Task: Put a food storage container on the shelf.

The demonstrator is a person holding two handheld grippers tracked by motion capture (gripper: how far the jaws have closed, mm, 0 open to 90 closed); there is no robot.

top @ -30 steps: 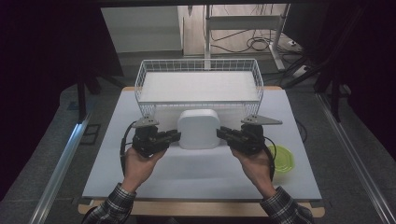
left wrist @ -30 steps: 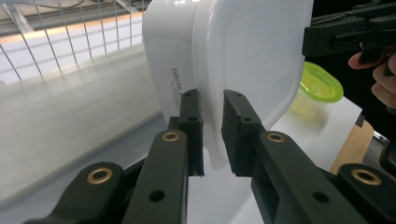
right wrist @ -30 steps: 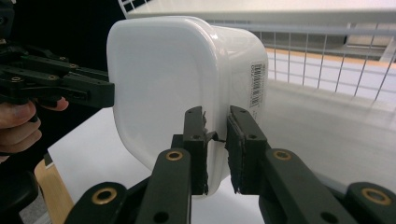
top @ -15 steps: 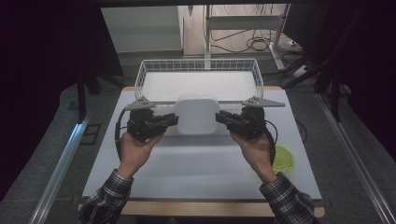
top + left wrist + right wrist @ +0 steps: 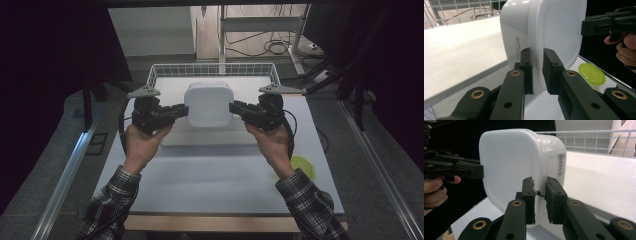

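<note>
A white lidded plastic container hangs in the air in front of the wire basket, held between both grippers. My left gripper is shut on the rim at its left side, and the left gripper view has the container close up with my left gripper pinching its lid edge. My right gripper is shut on the rim at its right side. The right gripper view has the container with a barcode label on its side and my right gripper clamped on the lid edge.
The white-lined wire basket stands at the table's far side, behind the container. A flat white tray lies on the table below the container. A yellow-green lid lies on the table at the right, also seen as the lid in the left gripper view.
Both grippers have lifted the container off the flat tray and carried it up and farther from the person, toward the basket. The grips have not changed.
</note>
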